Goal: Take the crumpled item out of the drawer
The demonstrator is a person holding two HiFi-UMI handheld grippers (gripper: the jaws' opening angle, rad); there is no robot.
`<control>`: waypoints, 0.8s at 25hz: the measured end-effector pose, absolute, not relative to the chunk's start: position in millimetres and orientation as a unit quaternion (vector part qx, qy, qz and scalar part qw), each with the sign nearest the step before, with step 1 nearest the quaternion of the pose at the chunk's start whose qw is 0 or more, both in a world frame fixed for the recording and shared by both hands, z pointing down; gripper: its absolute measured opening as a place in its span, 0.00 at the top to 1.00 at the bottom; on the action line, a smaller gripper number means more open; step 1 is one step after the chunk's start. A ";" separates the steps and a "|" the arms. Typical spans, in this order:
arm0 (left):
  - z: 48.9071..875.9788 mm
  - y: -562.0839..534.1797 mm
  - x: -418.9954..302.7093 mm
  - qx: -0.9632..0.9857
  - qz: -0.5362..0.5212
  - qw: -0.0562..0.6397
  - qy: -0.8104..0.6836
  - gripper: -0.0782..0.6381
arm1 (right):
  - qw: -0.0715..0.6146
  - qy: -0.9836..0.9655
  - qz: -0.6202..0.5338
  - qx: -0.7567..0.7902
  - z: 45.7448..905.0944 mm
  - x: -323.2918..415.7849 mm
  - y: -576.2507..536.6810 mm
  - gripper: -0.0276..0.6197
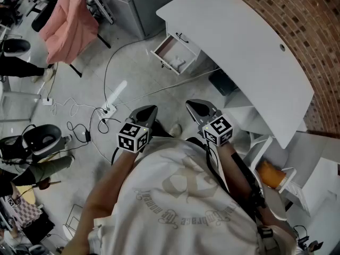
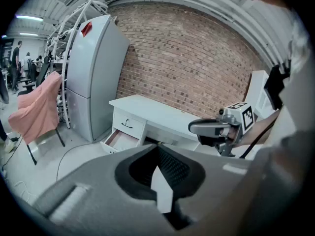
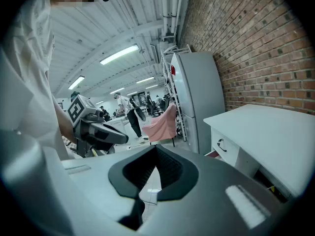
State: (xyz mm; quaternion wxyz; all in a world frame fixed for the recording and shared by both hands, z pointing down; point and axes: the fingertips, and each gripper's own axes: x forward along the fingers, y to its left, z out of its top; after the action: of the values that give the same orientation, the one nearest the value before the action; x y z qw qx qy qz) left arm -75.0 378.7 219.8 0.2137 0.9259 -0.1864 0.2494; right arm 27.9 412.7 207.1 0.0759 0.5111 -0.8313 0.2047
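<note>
The top drawer (image 1: 172, 53) of a white desk (image 1: 239, 47) stands pulled out, and a pale crumpled item (image 1: 179, 64) lies inside it. Both grippers hang in front of my chest, well short of the desk. My left gripper (image 1: 150, 110) is shut and empty, as is my right gripper (image 1: 192, 105). In the left gripper view the shut jaws (image 2: 157, 150) point toward the open drawer (image 2: 119, 138), whose contents are hidden from here, and the right gripper (image 2: 216, 128) shows off to the side. The right gripper view has its shut jaws (image 3: 156, 150) low in the middle and the left gripper (image 3: 101, 132) to the left.
A grey fridge (image 2: 91, 73) stands left of the desk against the brick wall (image 2: 197, 58). A pink cloth (image 1: 64, 20) hangs over a chair. Cables and a power strip (image 1: 109, 109) lie on the floor. A dark bin (image 1: 223, 82) sits under the desk.
</note>
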 end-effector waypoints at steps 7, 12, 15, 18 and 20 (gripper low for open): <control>217.0 375.8 -76.0 0.926 0.245 0.213 -0.193 0.89 | 0.081 -0.836 0.203 0.504 209.0 27.7 409.2 0.95; 215.3 369.1 -75.3 0.927 0.237 0.215 -0.198 0.89 | 0.081 -0.834 0.194 0.511 206.9 32.1 403.1 0.95; 213.0 367.4 -71.4 0.928 0.231 0.216 -0.198 0.89 | 0.085 -0.835 0.192 0.509 207.0 33.1 403.2 0.95; 214.1 368.6 -71.1 0.927 0.230 0.220 -0.198 0.89 | 0.093 -0.833 0.194 0.510 209.6 33.8 404.4 0.95; 214.5 367.1 -73.1 0.926 0.230 0.221 -0.200 0.89 | 0.095 -0.832 0.196 0.511 210.8 34.0 402.6 0.95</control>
State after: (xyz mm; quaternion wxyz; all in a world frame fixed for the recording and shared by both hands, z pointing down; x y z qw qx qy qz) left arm -73.1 367.1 214.5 0.2208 0.9264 -0.2001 0.2301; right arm 34.0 402.6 210.8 0.0948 0.5112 -0.8315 0.1957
